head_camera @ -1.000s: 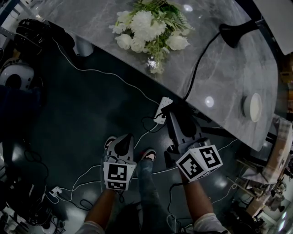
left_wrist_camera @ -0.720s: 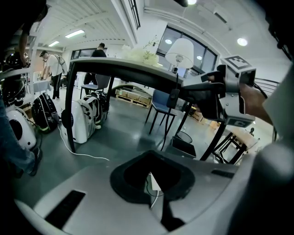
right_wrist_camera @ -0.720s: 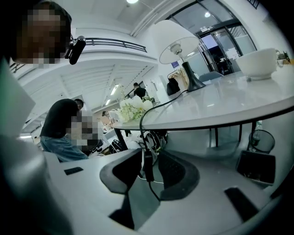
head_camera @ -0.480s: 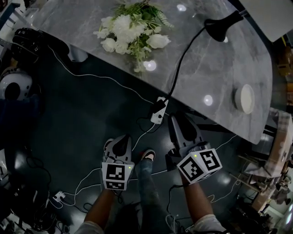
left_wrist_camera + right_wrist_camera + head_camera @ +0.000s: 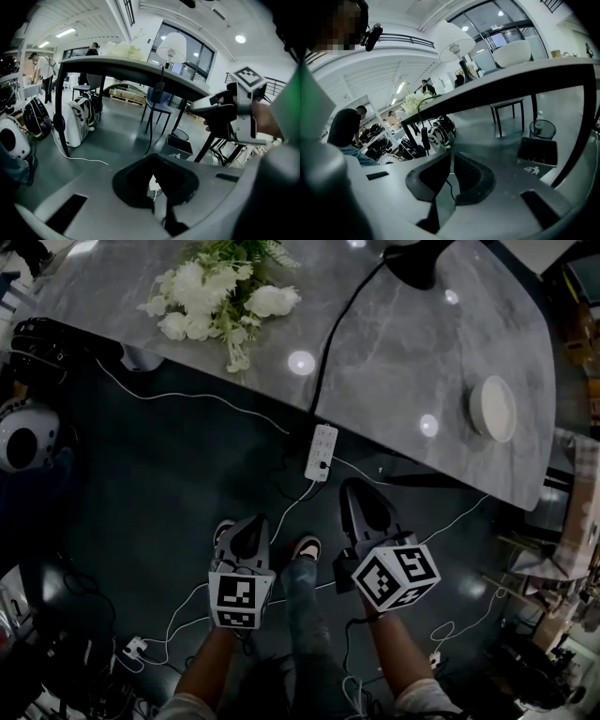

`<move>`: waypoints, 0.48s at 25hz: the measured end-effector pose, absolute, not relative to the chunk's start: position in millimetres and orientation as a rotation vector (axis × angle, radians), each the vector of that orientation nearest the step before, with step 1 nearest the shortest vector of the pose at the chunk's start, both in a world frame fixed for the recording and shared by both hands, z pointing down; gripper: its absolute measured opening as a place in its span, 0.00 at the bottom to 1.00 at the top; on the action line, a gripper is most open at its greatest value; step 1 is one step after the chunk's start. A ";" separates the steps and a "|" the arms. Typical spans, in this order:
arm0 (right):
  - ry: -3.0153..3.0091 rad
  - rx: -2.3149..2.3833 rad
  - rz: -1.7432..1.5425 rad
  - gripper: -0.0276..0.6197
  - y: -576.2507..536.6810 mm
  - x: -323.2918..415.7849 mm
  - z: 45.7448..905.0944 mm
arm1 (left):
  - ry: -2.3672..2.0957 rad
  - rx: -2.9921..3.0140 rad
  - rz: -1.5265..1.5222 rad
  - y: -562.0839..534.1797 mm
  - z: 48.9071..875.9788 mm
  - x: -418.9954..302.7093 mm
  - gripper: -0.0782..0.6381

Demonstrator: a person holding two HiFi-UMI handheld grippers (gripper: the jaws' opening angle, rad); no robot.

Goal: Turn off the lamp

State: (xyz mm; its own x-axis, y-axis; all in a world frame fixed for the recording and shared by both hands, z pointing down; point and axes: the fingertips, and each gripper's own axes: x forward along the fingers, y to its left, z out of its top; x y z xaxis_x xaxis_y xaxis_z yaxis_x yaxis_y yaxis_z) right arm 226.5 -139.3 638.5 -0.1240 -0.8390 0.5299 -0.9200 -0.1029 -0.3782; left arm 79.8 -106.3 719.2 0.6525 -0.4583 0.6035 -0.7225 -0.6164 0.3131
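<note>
The lamp's black base (image 5: 412,263) stands at the far edge of the grey marble table (image 5: 394,362). Its white shade (image 5: 171,47) shows in the left gripper view and the shade (image 5: 452,44) in the right gripper view. A black cord (image 5: 337,343) runs off the table to a white power strip (image 5: 322,451) hanging just past the edge. My right gripper (image 5: 354,486) is a little below and right of the strip, apart from it. Its jaws are closing to a thin slit with nothing between them. My left gripper (image 5: 253,521) is lower left, shut and empty.
White flowers (image 5: 211,296) lie on the table's left part and a white round dish (image 5: 492,409) on its right. White cables (image 5: 187,395) trail over the dark floor. Helmets and bags (image 5: 28,432) sit at the left, and a chair (image 5: 157,105) and a bin (image 5: 180,145) stand beyond the table.
The right gripper has drawn back from the power strip, which it covered a second ago, and its jaws have narrowed. The table has slid left in the head view.
</note>
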 end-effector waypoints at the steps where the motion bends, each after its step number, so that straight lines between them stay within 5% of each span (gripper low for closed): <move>1: -2.003 1.988 1.047 0.07 -134.4 226.1 644.7 | -0.912 2.330 0.649 -104.9 720.1 82.4 0.10; 12: -1.860 1.913 1.168 0.04 -85.1 225.7 679.6 | -0.875 2.354 0.645 -102.1 699.2 107.6 0.10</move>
